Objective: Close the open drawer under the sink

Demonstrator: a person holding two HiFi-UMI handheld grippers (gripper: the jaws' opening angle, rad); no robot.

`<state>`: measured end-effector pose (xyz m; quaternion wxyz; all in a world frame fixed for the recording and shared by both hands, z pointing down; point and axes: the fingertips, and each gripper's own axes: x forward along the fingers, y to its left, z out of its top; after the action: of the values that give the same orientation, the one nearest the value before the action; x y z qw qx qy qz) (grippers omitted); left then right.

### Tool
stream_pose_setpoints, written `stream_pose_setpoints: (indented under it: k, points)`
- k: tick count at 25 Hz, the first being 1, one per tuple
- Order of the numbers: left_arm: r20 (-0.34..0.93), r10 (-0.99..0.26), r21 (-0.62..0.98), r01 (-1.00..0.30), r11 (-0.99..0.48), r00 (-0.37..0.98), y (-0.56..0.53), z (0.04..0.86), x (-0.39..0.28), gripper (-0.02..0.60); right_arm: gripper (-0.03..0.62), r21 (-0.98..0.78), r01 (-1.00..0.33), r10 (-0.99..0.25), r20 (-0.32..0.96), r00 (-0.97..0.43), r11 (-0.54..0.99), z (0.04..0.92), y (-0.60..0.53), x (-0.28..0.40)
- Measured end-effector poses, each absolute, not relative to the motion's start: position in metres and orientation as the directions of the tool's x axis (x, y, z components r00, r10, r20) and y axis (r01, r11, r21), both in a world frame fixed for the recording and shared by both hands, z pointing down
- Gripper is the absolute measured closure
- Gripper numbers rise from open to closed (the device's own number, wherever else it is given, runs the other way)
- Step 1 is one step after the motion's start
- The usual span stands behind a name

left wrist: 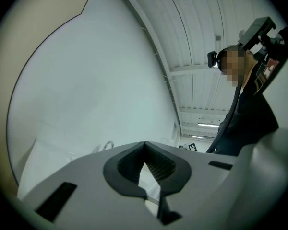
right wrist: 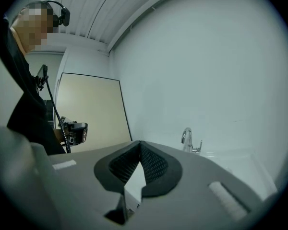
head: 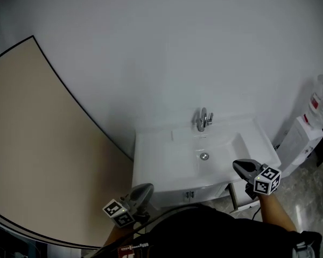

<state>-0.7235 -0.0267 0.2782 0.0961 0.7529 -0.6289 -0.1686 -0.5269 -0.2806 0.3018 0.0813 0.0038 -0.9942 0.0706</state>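
The white sink (head: 167, 160) sits against the plain wall in the lower middle of the head view, its chrome faucet (head: 203, 119) at the back rim. Under its right front corner a white drawer (head: 238, 198) juts out a little, partly hidden by the person's arm. The right gripper (head: 238, 166) hangs just above that corner, its jaws pressed together with nothing between them. The left gripper (head: 146, 188) is at the sink's lower left corner, jaws likewise closed tip to tip and empty. A large beige panel (head: 32, 144) fills the left of the frame, and a water dispenser (head: 304, 138) stands at the far right.
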Motion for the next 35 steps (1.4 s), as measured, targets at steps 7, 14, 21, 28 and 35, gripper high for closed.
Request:
stream_pose_setpoints:
  k: [7,14,21,28,35]
  points:
    - [-0.130,-0.975,0.411,-0.885,-0.219,0.180,-0.019,0.300,-0.788,0.584,0.592,-0.139,-0.035,-0.006,0.201,-0.980,0.990,0.307,-0.261,-0.585]
    - [-0.124,-0.977,0.441,-0.872,-0.211,0.173,-0.048,0.312,-0.810,0.584,0.592,-0.147,-0.032,0.002,0.227,-0.974,0.989,0.315,-0.292,-0.613]
    - [-0.127,-0.987,0.406,-0.903,-0.140,0.096,-0.101,0.300,-0.813,0.584,0.592,-0.136,0.079,0.107,0.212,-0.972,0.988,0.314,-0.357,-0.646]
    - [-0.105,-0.994,0.412,-0.911,-0.021,-0.025,-0.149,0.295,-0.803,0.584,0.592,-0.127,0.180,0.201,0.178,-0.963,0.975,0.301,-0.427,-0.668]
    - [-0.087,-0.993,0.396,-0.917,0.043,-0.084,-0.174,0.311,-0.793,0.584,0.592,-0.158,0.251,0.278,0.181,-0.943,0.955,0.331,-0.457,-0.682]
